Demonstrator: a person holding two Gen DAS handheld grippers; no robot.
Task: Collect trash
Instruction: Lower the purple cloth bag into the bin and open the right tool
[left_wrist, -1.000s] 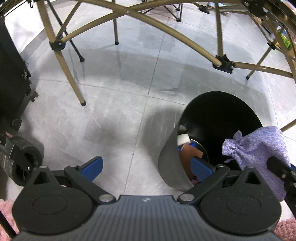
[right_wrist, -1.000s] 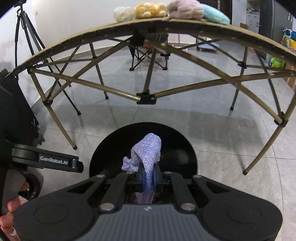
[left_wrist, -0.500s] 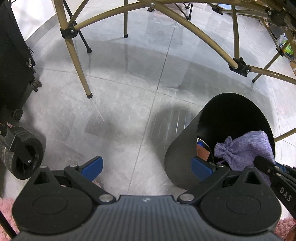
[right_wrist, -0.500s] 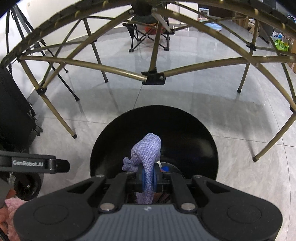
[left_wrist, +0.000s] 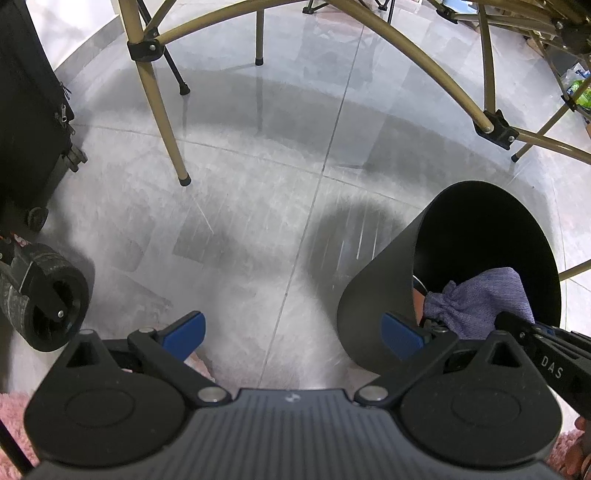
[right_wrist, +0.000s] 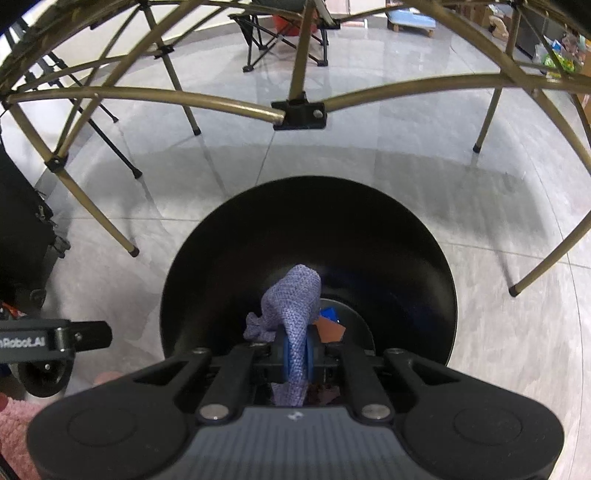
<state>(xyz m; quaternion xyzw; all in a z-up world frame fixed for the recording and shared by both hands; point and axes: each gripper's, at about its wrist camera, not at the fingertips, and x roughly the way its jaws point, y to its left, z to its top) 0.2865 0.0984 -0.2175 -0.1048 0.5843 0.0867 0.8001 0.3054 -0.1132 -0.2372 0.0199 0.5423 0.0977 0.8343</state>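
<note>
floor: we see grey tiles (left_wrist: 236, 206), with tan folding table legs (right_wrist: 92, 206) standing on them behind the work area.
bin: black trash bin (left_wrist: 376, 295) stands on the floor, mouth open upward. It sits right of centre in the left wrist view and dead centre under the right wrist camera.
bin contents: we make out a blue scrap (right_wrist: 330, 315) and a brown scrap (right_wrist: 328, 330) at the bottom; a bit more is hidden behind the cloth.
cloth: purple knit cloth (right_wrist: 291, 295), bunched, inside the bin mouth and below the rim line as the left wrist view shows it. It hangs in the air and does not rest on the bottom.
right gripper (right_wrist: 294, 356): nearly fully closed, blue pads pinching a narrow fold of the cloth. The loose bulk sticks out ahead of the fingertips, its long axis roughly in line with the fingers and pointing down into the bin.
left gripper (left_wrist: 291, 332): fingers spread wide, nothing between them. It hangs over bare floor just left of the bin, one blue pad overlapping the bin's outer wall in view; we can't tell if it touches.
key relation: the cloth lies straight ahead of and below the right fingers, with the bin floor directly under it. Only the right hand is in play; the left is beside the bin, not over it.
our call on next move: the pinch just needs releasing so the cloth falls in. No sideways correction looks necessary.
risk: the knit could snag on a pad.
</note>
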